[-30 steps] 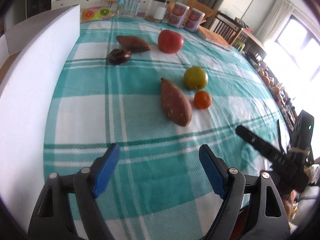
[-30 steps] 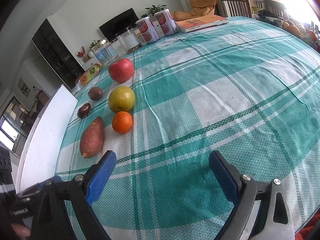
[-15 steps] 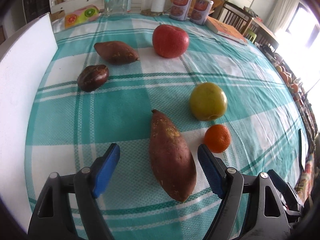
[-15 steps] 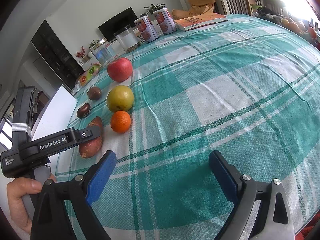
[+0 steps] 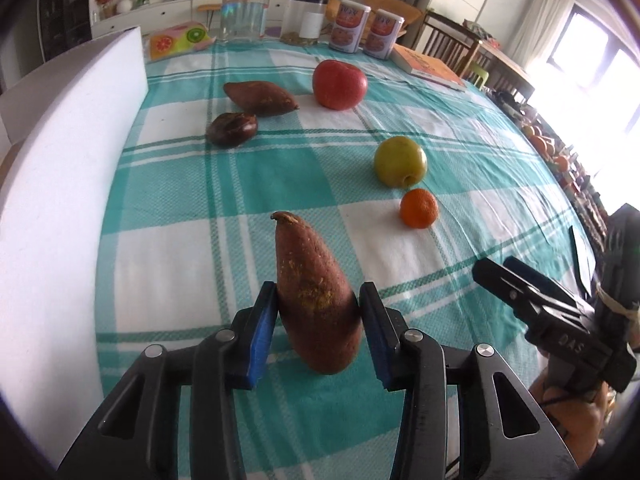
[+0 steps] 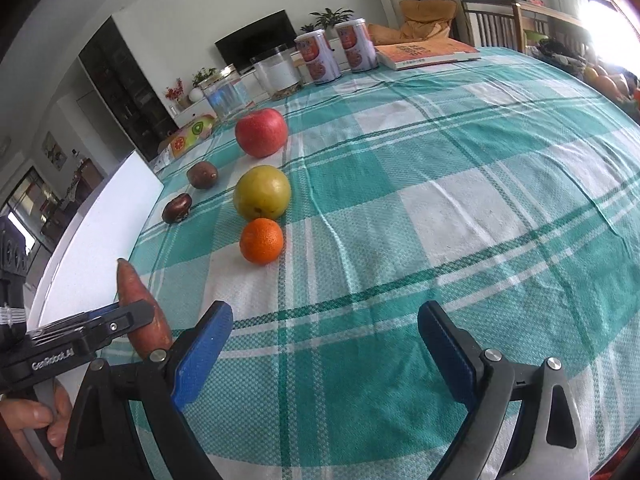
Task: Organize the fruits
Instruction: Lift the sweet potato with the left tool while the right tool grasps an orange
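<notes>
My left gripper (image 5: 318, 330) is shut on a long sweet potato (image 5: 314, 296) and holds it tip-up above the teal checked cloth; it also shows in the right wrist view (image 6: 140, 312). An orange (image 5: 419, 208), a green apple (image 5: 400, 162) and a red apple (image 5: 339, 84) lie in a row ahead on the right. A second sweet potato (image 5: 258, 98) and a small dark one (image 5: 232, 129) lie ahead on the left. My right gripper (image 6: 324, 346) is open and empty over the cloth, short of the orange (image 6: 261, 240).
A white foam board (image 5: 60, 168) stands along the table's left side. Two glass jars (image 5: 244, 14), two cans (image 5: 349, 26), a fruit-print box (image 5: 176, 42) and a book (image 5: 428, 66) stand at the far edge. Chairs stand beyond on the right.
My left gripper closed on the long sweet potato and raised it off the cloth, tip pointing up. My right gripper stayed open and barely moved.
</notes>
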The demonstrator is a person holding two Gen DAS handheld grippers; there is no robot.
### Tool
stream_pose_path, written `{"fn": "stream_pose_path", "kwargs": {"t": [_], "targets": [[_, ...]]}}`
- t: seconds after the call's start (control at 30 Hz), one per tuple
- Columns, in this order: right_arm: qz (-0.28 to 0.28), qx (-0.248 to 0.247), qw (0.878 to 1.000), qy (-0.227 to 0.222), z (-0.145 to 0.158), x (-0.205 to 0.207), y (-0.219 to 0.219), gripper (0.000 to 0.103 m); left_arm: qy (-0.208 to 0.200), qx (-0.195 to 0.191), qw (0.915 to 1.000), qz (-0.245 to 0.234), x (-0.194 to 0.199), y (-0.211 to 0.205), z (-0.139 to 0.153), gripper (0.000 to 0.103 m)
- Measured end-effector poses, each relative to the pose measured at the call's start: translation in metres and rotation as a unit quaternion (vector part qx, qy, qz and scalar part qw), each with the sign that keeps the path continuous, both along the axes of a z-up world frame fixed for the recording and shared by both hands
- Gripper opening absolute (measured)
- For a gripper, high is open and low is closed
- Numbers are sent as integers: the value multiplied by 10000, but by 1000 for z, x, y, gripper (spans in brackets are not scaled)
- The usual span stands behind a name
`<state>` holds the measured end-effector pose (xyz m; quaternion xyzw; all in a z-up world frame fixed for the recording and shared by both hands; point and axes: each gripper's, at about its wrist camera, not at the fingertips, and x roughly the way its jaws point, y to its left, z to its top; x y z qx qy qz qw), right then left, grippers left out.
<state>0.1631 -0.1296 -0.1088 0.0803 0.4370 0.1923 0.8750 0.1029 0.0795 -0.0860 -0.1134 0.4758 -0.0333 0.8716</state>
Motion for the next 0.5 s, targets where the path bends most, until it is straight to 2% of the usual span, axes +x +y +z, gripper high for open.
{"fn": "stream_pose_path", "kwargs": {"t": [0.17,0.3,0.33,0.4,0.43,0.5], "targets": [[382,-85,9991,133,2,35,40,82,-63,9,10000,67,4,1,-4,44],[589,-554,9960,373,-7,57,66,60,-88,142,9998,63,22,-6,-15,44],[591,-671,9954,331,-8,58,68,59,-77,122,9999,68,23,-7,-16,43],[569,-708,9954,307,-7,56,66,33,-60,94,9999,88,22,-6,-17,45],[495,-547,9969,262,-4,52,59,33,-51,91,9999,87,20,-5,-17,46],[382,-324,9987,113,1,39,46,33,-35,135,9999,92,13,-1,-16,54]]}}
